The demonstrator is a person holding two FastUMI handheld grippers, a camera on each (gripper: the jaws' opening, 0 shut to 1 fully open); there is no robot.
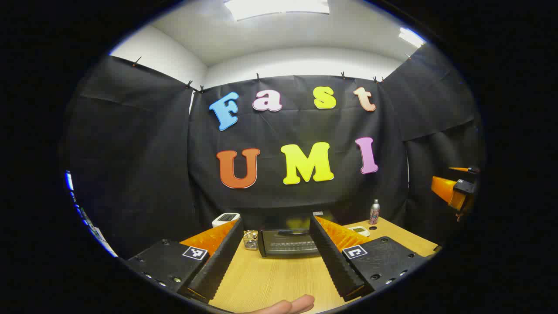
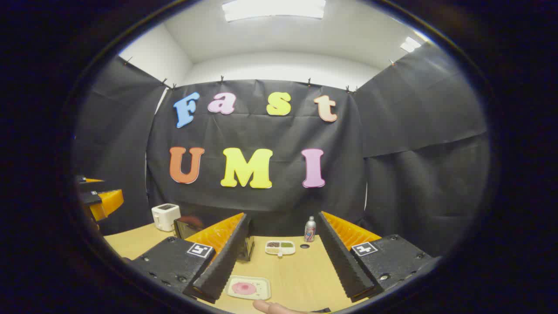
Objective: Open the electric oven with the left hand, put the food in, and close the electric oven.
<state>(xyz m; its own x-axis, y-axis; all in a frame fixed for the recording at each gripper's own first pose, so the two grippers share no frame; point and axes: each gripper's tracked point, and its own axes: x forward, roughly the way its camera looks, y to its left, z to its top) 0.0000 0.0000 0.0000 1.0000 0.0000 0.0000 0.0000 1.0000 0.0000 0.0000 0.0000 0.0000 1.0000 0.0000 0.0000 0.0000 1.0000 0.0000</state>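
No wording or number is legible on any object. The only signs are black-and-white coded squares (patterns, not letters): on the left gripper (image 1: pixel 276 220) one square (image 1: pixel 195 253) sits lower left of the frame and another (image 1: pixel 354 251) lower right. The right gripper (image 2: pixel 283 215) carries the same pair (image 2: pixel 200 250) (image 2: pixel 364 249) low in its frame. The small can (image 2: pixel 310 229) near centre has a printed wrap, too small to read.

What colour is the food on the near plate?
Pink, on a pale plate; the right gripper view shows it best.
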